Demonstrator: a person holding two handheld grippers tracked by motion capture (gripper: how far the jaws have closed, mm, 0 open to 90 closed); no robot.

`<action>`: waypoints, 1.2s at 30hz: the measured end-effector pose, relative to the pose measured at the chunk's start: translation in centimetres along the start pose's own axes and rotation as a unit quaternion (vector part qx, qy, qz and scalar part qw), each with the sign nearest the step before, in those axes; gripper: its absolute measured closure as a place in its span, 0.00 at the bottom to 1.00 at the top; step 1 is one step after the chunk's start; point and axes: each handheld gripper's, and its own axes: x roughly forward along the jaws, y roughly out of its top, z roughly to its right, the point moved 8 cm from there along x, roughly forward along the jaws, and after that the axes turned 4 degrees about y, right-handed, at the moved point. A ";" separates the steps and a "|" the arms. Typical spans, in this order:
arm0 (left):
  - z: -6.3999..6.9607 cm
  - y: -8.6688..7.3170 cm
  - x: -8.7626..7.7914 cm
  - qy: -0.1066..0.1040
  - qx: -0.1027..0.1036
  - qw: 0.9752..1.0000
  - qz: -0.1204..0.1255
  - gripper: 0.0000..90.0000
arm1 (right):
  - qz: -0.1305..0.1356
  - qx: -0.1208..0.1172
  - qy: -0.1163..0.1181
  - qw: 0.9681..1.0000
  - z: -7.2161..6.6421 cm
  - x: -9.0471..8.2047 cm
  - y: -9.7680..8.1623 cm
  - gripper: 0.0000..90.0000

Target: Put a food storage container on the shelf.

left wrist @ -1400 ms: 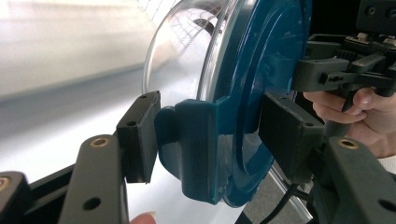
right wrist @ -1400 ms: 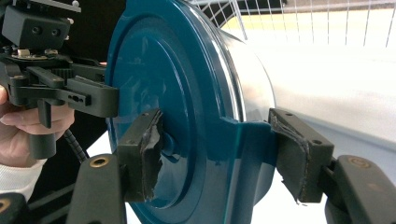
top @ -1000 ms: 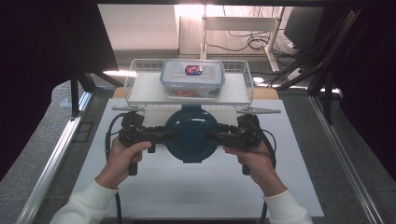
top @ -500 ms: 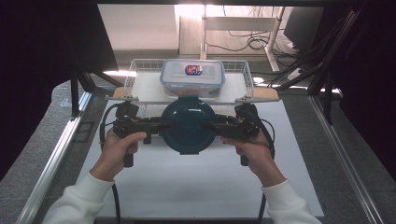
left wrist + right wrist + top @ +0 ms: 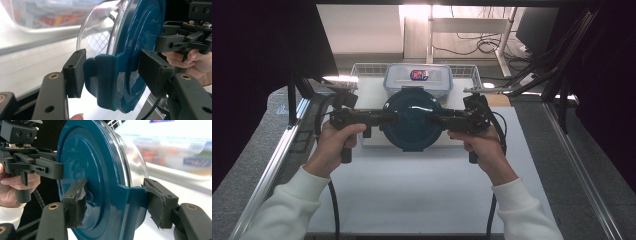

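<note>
Both grippers, left (image 5: 388, 118) and right (image 5: 435, 120), are matte black pistol-grip tools with brass-ringed screw holes along the jaw arms. The right's pads (image 5: 78, 201) are frayed and torn. Black cables (image 5: 333, 210) trail behind the handles. Sleeves (image 5: 282, 210) are cream-white, ribbed at the cuffs.

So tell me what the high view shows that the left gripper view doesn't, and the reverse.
High view alone: both white sleeves, the whole white table, and the wire basket behind the square lidded box.

Left gripper view alone: the left tongs pressing a teal lid clip, and the bowl's clear glass wall.

Both: the round teal-lidded bowl gripped from both sides, and the right tongs.
</note>
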 end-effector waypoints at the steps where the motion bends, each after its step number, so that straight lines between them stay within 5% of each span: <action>1: 0.0 0.5 0.1 -0.002 0.000 1.000 0.001 0.45 | 0.000 0.000 -0.001 1.000 0.1 -0.1 0.3 0.41; 20: 0.2 8.2 0.2 -0.016 0.000 1.000 0.015 0.45 | 0.005 -0.016 -0.012 1.000 1.3 -1.0 8.3 0.41; 36: -3.3 13.3 1.7 -0.009 -0.015 1.000 -0.004 0.45 | -0.006 0.018 -0.006 1.000 4.7 1.5 12.9 0.42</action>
